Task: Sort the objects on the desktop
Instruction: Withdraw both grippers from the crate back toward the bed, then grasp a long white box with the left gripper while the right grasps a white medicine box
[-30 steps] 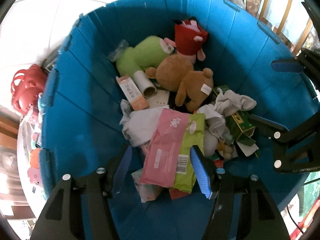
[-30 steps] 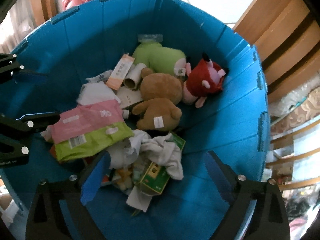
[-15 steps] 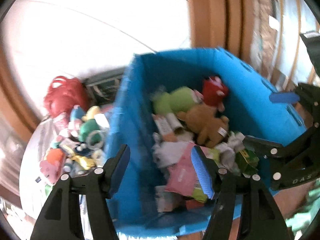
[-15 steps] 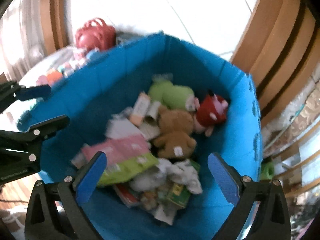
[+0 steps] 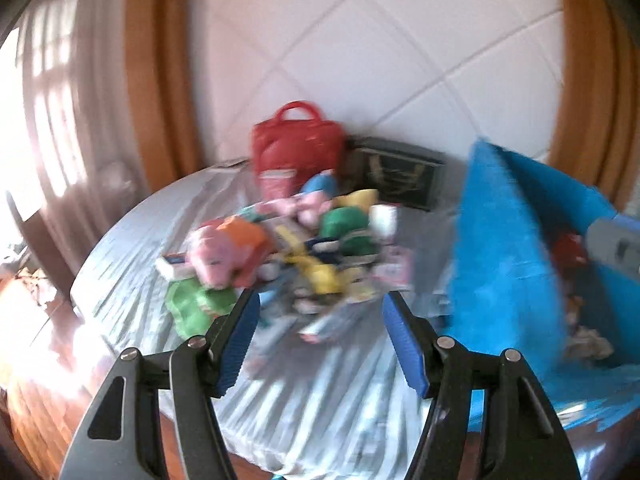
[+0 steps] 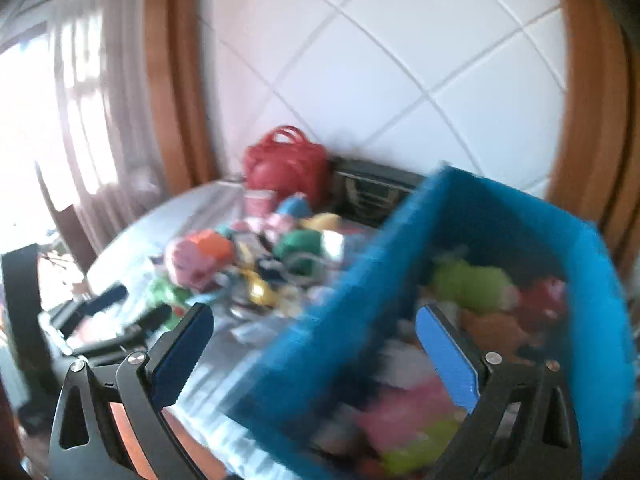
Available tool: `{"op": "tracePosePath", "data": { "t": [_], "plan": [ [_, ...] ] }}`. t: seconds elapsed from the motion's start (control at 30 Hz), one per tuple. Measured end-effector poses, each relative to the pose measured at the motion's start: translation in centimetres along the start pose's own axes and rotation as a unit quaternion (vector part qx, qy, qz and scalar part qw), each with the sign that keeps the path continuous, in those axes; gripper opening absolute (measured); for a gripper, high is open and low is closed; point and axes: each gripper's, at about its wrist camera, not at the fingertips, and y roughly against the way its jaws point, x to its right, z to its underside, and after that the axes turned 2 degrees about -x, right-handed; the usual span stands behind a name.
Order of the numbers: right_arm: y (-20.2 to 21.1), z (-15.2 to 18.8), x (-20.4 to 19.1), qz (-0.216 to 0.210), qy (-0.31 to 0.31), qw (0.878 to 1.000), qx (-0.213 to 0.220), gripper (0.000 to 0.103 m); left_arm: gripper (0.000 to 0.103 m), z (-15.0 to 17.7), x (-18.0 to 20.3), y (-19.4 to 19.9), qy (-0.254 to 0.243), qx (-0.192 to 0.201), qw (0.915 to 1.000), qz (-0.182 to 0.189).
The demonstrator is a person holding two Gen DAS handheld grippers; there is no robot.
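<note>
A blurred heap of small toys and packets (image 5: 304, 240) lies on a table with a grey striped cloth (image 5: 312, 400). In it I make out a pink plush (image 5: 216, 256) and a green plush (image 5: 344, 224). The heap also shows in the right wrist view (image 6: 256, 264). A blue bin (image 5: 504, 264) stands to the right, holding plush toys and packets (image 6: 472, 292). My left gripper (image 5: 320, 340) is open and empty, in front of the heap. My right gripper (image 6: 316, 356) is open and empty, over the bin's near wall (image 6: 360, 320).
A red handbag (image 5: 296, 144) and a dark box (image 5: 396, 176) stand behind the heap against a white tiled wall. Wooden frames flank the wall. A curtained window is at the left. The left gripper shows as dark shapes in the right wrist view (image 6: 108, 312).
Both grippers have lifted out of the blue bin and swung left toward the table. The views now face the heap on the cloth instead of the bin's inside. Both stay open.
</note>
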Motion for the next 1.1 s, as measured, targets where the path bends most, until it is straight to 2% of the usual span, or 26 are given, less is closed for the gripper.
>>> {"op": "tracePosePath", "data": {
  "t": [0.07, 0.17, 0.33, 0.43, 0.6, 0.8, 0.87, 0.9, 1.0, 1.1],
  "plan": [
    [-2.0, -0.4, -3.0, -0.029, 0.003, 1.000, 0.002, 0.103, 0.063, 0.8, -2.9, -1.4, -0.004, -0.005, 0.9997, -0.022],
    [-5.9, -0.5, -6.7, -0.049, -0.003, 0.999, -0.007, 0.103, 0.063, 1.9, -6.9, -4.2, -0.007, -0.023, 0.9988, -0.043],
    [-13.8, 1.0, -10.0, -0.052, -0.028, 0.997, -0.058, 0.103, 0.063, 4.5, -10.9, -9.7, 0.003, -0.056, 0.9981, -0.026],
    [-19.1, 3.5, -10.5, -0.033, -0.055, 0.993, -0.098, 0.103, 0.063, 6.3, -11.3, -13.6, -0.002, -0.088, 0.9961, -0.002],
    [-26.5, 8.2, -8.1, -0.001, -0.107, 0.979, -0.175, 0.103, 0.063, 8.8, -10.3, -19.2, -0.004, -0.136, 0.9902, 0.030],
    [-31.4, 10.8, -6.2, 0.008, -0.137, 0.966, -0.221, 0.102, 0.063, 10.0, -8.5, -24.2, -0.018, -0.172, 0.9842, 0.040],
    [-32.6, 10.8, -5.9, 0.010, -0.141, 0.963, -0.231, 0.090, 0.063, 10.2, -8.1, -25.5, -0.019, -0.184, 0.9818, 0.042],
    [-32.9, 10.8, -5.9, 0.008, -0.143, 0.962, -0.233, 0.088, 0.063, 10.4, -8.0, -26.1, -0.016, -0.191, 0.9805, 0.044],
    [-34.6, 10.7, -5.8, 0.000, -0.149, 0.959, -0.241, 0.087, 0.056, 10.6, -7.9, -27.5, -0.003, -0.205, 0.9776, 0.048],
    [-36.5, 10.6, -6.0, -0.001, -0.146, 0.957, -0.250, 0.087, 0.042, 10.6, -8.0, -28.7, 0.013, -0.223, 0.9733, 0.052]
  ]
}}
